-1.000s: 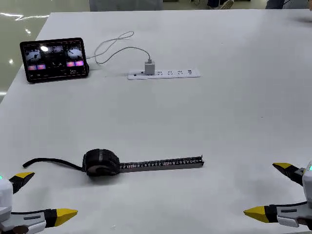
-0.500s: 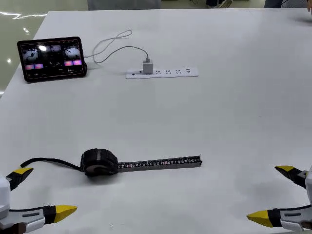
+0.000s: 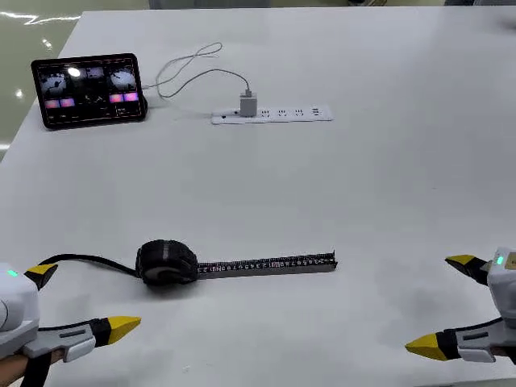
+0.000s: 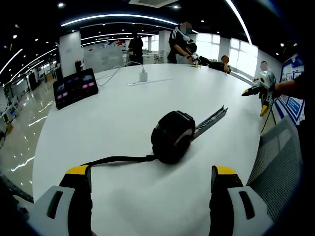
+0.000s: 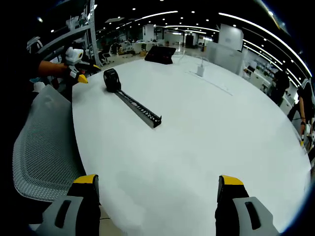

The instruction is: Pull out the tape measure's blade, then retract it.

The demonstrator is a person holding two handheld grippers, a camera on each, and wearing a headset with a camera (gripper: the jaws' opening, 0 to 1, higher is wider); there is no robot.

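The tape measure (image 3: 167, 262) lies on the table (image 3: 387, 161), its blade (image 3: 266, 264) partly out toward the right. The left gripper (image 3: 81, 300) hovers near it and the right gripper (image 3: 439, 304) is well past the blade's tip. Both are spread wide and empty, probably to take one end each.

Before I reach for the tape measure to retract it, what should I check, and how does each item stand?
1. The left gripper is open: ok.
2. The right gripper is open: ok.
3. The tape measure case is free of both grippers: ok.
4. The blade is out, flat on the table: ok.
5. Whether the blade is locked: cannot tell.
6. The strap is clear of the left gripper's jaws: ok.
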